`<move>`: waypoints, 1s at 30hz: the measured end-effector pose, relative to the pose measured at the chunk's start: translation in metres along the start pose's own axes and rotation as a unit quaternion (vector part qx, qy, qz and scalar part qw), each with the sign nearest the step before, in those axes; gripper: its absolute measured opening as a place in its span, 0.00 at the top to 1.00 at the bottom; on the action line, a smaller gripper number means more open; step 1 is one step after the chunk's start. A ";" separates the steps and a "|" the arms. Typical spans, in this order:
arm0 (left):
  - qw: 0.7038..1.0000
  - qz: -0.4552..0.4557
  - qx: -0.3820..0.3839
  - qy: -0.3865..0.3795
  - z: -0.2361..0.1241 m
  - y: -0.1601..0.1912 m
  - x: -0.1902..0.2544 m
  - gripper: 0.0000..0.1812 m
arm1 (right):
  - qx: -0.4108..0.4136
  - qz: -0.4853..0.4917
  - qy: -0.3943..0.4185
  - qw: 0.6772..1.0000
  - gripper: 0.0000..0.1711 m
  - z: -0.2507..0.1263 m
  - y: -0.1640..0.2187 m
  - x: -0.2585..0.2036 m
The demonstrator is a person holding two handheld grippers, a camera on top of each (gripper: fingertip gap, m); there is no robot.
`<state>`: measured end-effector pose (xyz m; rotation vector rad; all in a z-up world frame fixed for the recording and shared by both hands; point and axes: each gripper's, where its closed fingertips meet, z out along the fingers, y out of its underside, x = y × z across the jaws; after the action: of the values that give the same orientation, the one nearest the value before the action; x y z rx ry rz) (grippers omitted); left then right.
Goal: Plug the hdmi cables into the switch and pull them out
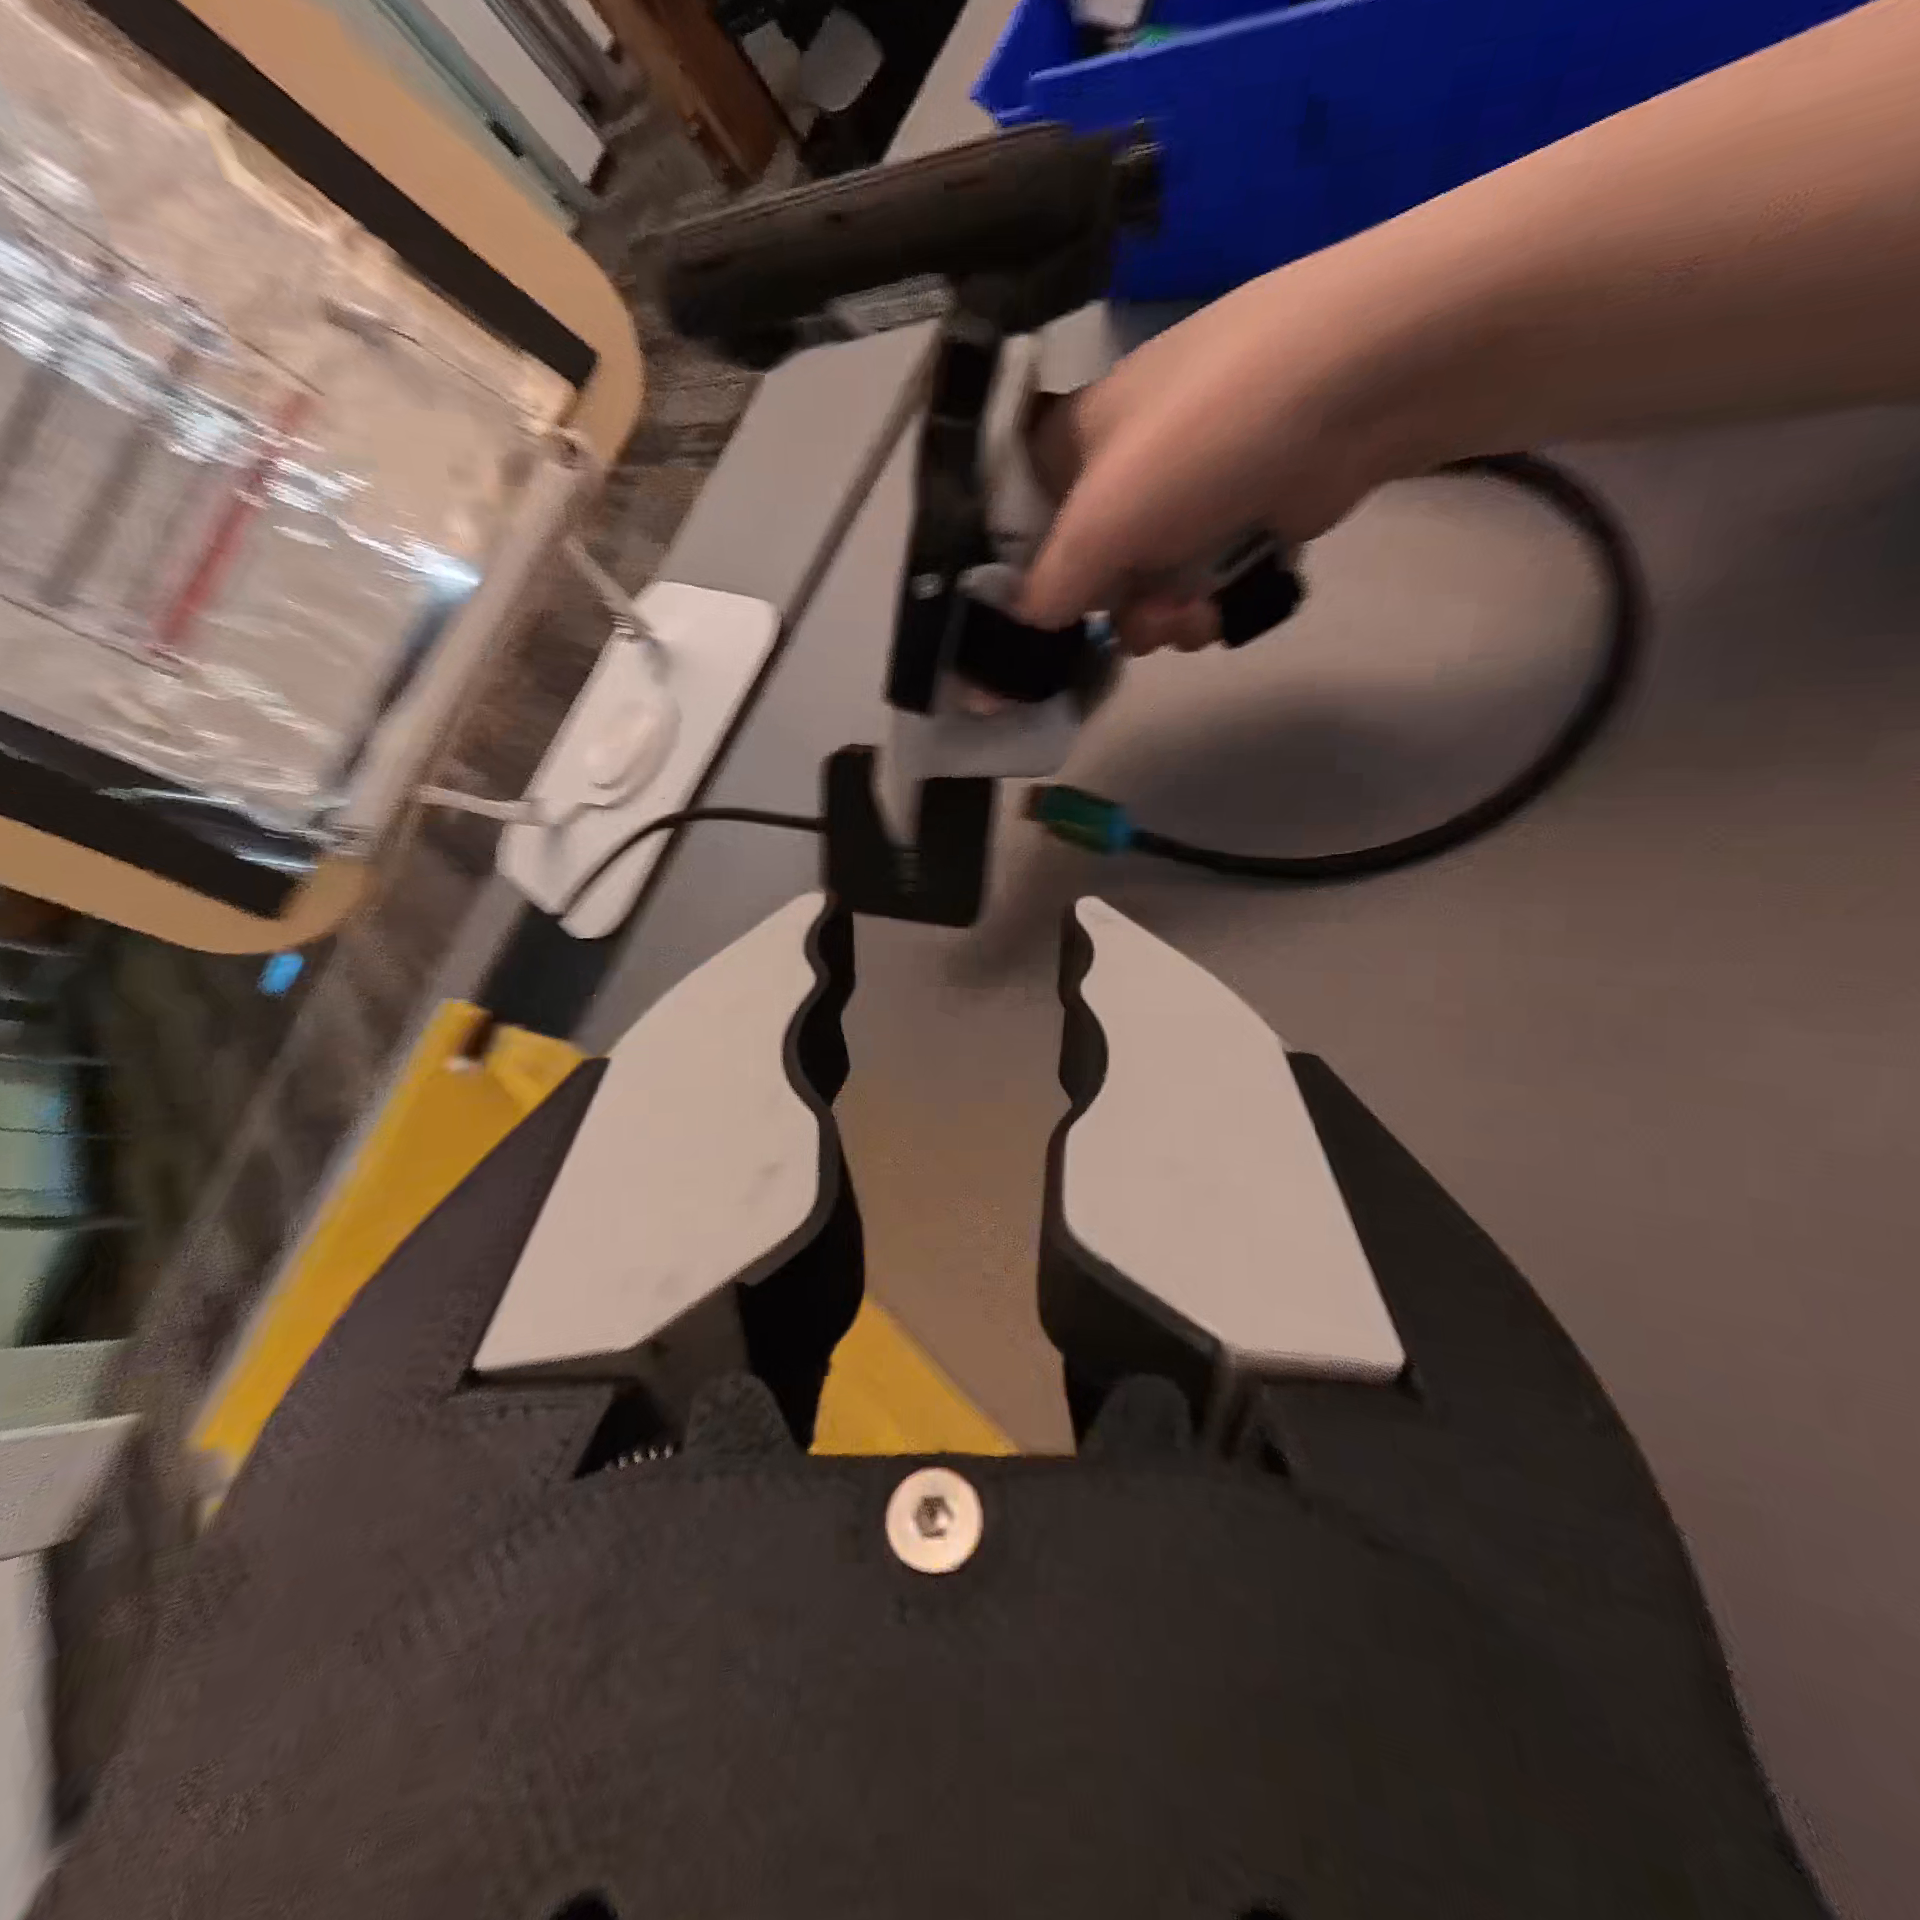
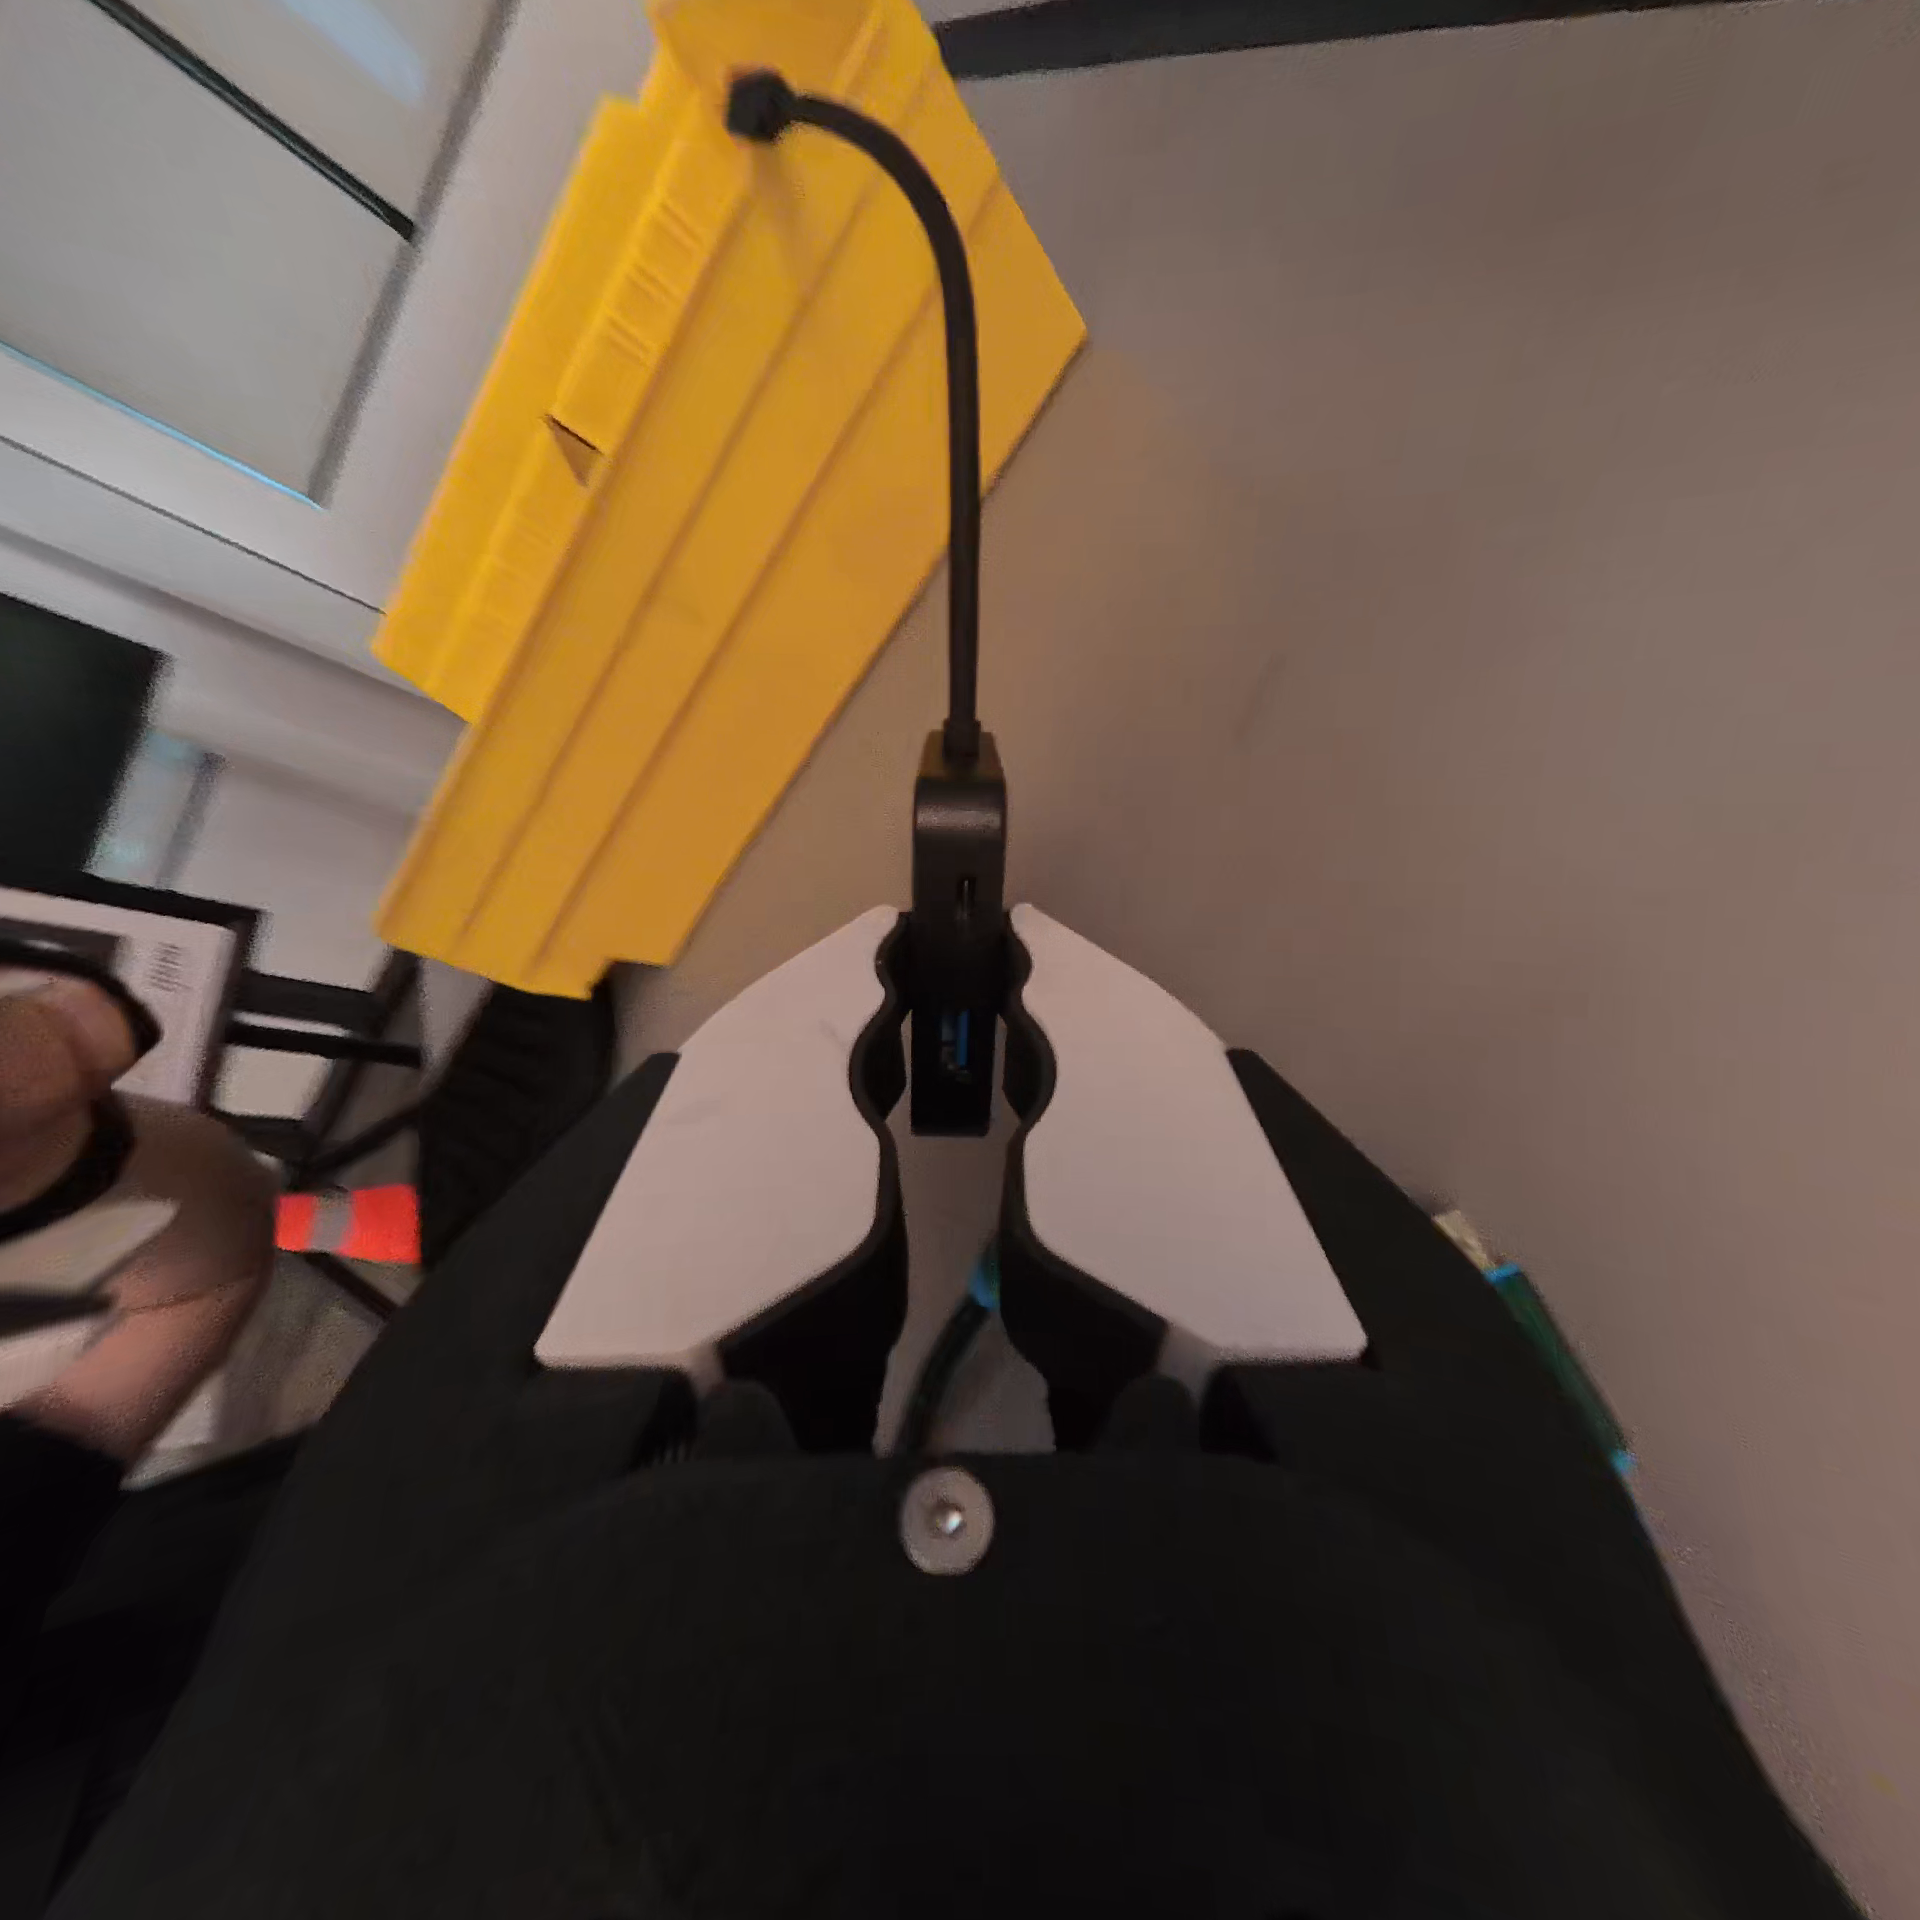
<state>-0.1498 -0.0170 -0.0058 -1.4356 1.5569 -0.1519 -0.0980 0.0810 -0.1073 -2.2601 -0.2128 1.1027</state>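
- Bench (image 1: 1455,1143): grey top, carries everything; same grey surface in right wrist view (image 2: 1455,623).
- Blue bin (image 1: 1455,135) at far edge of bench, behind the person's arm.
- Yellow bin (image 2: 727,520) lies on bench near its edge, ribbed side up; a corner of it also shows under left gripper (image 1: 395,1174).
- Left gripper (image 1: 956,935): fingers (image 1: 707,1122) spread apart, nothing between them, hovering over bench w/ tips just short of the switch.
- Right gripper (image 2: 954,925): fingers (image 2: 769,1143) clenched on the switch (image 2: 956,935), a small black box w/ ports along its side; seen from left wrist view it hangs below that gripper (image 1: 904,842), held by a hand (image 1: 1174,499).
- Thin black lead (image 2: 961,416) runs from switch's far end to a knot over the yellow bin.
- HDMI cable (image 1: 1507,727): black loop on bench, green/blue plug (image 1: 1081,821) free, just beside the switch, not inserted.
- White pad (image 1: 644,758) near bench edge.
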 end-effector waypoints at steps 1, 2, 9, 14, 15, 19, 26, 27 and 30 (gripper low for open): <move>1.000 -0.025 0.010 0.015 0.003 0.003 0.015 0.80 | -0.018 -0.022 0.026 0.999 0.92 0.002 0.004 0.007; 0.998 -0.047 0.018 0.027 0.007 0.006 0.027 0.80 | -0.029 -0.047 0.059 0.997 0.91 0.002 0.007 0.015; 0.975 -0.197 0.023 0.098 0.052 0.027 0.077 0.81 | -0.024 0.055 0.035 0.998 0.91 0.006 0.015 0.022; 0.966 -0.230 0.035 0.118 0.056 0.023 0.080 0.82 | 0.113 0.199 -0.101 0.968 0.92 -0.016 -0.023 -0.001; 0.966 -0.229 0.038 0.115 0.055 0.023 0.078 0.82 | 0.126 0.232 -0.151 0.953 0.92 -0.023 -0.030 -0.012; 0.963 -0.238 0.051 0.113 0.050 0.025 0.071 0.83 | 0.087 0.255 -0.335 0.903 0.92 -0.051 -0.039 -0.054; 0.954 -0.249 0.133 0.101 0.031 0.009 0.055 0.83 | 0.025 0.206 -0.478 0.853 0.92 -0.090 -0.037 -0.107; 0.954 -0.248 0.135 0.099 0.030 0.009 0.055 0.83 | 0.020 0.200 -0.485 0.851 0.92 -0.093 -0.036 -0.111; 0.954 -0.247 0.135 0.102 0.029 0.010 0.056 0.83 | 0.014 0.192 -0.495 0.848 0.91 -0.095 -0.035 -0.118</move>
<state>-0.1274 -0.0450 -0.0581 -1.5953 1.2427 -0.8033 -0.0969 0.0199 0.0357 -1.5174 -0.1401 2.3964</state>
